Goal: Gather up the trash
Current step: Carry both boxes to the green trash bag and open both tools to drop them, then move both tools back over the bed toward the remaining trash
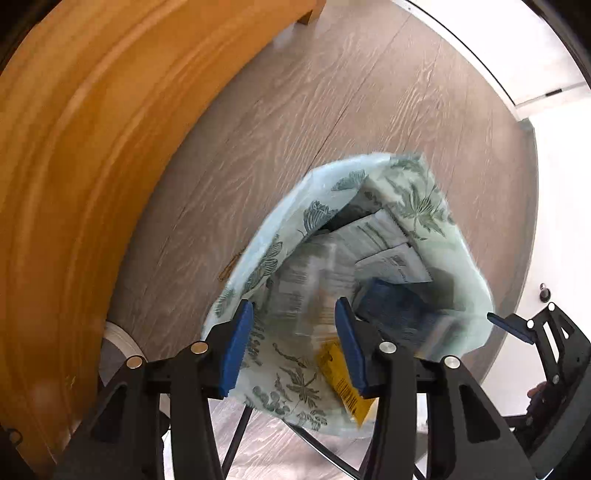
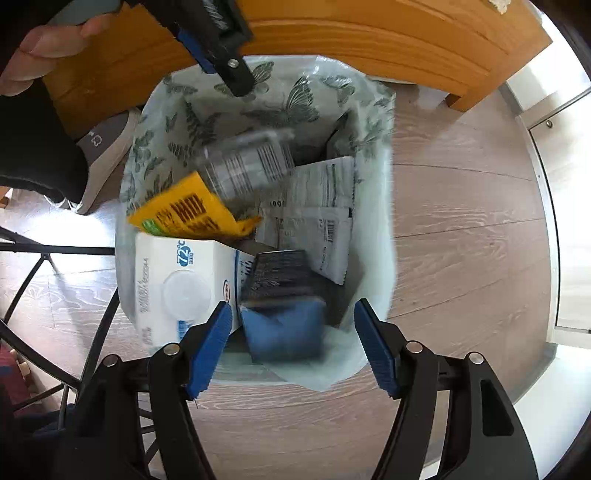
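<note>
A pale green trash bag with a leaf and butterfly print (image 2: 376,229) stands open on the wood floor, also in the left wrist view (image 1: 465,258). Inside lie a white carton (image 2: 177,288), a yellow packet (image 2: 184,212), a blurred clear bottle (image 2: 247,166), white paper wrappers (image 2: 325,206) and a dark blue box (image 2: 284,325). My left gripper (image 1: 293,345) is open over the bag's near rim; it also shows at the top of the right wrist view (image 2: 221,51). My right gripper (image 2: 290,345) is open and empty above the bag's mouth.
An orange wooden piece of furniture (image 1: 74,166) runs beside the bag, also in the right wrist view (image 2: 369,33). A grey shoe (image 2: 107,147) stands by the bag. A black metal frame (image 2: 44,266) is at the left. A white door and sill (image 1: 546,206) lie at the right.
</note>
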Demonstrator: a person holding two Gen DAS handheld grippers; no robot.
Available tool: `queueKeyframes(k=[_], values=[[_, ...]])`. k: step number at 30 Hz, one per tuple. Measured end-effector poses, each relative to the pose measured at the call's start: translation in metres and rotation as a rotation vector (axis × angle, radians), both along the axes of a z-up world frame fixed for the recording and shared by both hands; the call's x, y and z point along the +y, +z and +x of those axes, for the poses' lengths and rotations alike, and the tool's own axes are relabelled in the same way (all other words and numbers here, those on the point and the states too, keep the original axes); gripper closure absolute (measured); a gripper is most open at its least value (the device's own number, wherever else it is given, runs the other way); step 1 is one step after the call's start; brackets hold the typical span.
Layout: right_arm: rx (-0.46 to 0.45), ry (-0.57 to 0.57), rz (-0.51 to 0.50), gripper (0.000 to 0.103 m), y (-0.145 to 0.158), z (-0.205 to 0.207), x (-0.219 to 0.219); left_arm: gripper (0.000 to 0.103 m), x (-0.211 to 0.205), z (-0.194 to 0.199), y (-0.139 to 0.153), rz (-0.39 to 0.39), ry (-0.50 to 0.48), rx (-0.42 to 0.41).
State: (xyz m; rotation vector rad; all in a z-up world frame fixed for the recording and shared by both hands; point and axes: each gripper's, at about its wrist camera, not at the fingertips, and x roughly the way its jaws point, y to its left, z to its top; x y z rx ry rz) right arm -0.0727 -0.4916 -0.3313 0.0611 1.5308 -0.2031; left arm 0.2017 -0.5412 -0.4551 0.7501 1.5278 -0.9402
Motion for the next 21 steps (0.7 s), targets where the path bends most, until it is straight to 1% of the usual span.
queueKeyframes(k=[4, 6, 9, 12, 14, 17, 18, 21], values=[[-0.022, -0.025, -0.004, 0.037, 0.018, -0.002, -0.008, 0.059, 0.003, 0.007, 0.02, 0.004, 0.024, -0.051], [-0.033, -0.028, -0.016, 0.037, 0.029, -0.004, -0.013, 0.059, 0.002, 0.01, 0.03, -0.011, 0.036, -0.06], [-0.05, -0.045, -0.033, 0.037, 0.047, -0.005, -0.018, 0.059, 0.013, 0.019, 0.051, -0.05, 0.084, -0.076], [-0.07, -0.074, -0.047, 0.037, 0.063, -0.003, -0.018, 0.054, 0.029, 0.026, 0.078, -0.124, 0.139, -0.074], [-0.088, -0.088, -0.061, 0.037, 0.075, 0.001, -0.017, 0.054, 0.04, 0.031, 0.1, -0.179, 0.176, -0.079], [-0.132, -0.094, -0.082, 0.037, 0.098, 0.014, -0.014, 0.053, 0.054, 0.04, 0.137, -0.286, 0.203, -0.053], [-0.145, -0.091, -0.09, 0.037, 0.106, 0.018, -0.015, 0.05, 0.06, 0.047, 0.15, -0.316, 0.211, -0.056], [-0.2, -0.073, -0.125, 0.037, 0.137, 0.038, -0.011, 0.047, 0.079, 0.061, 0.194, -0.399, 0.237, -0.092]])
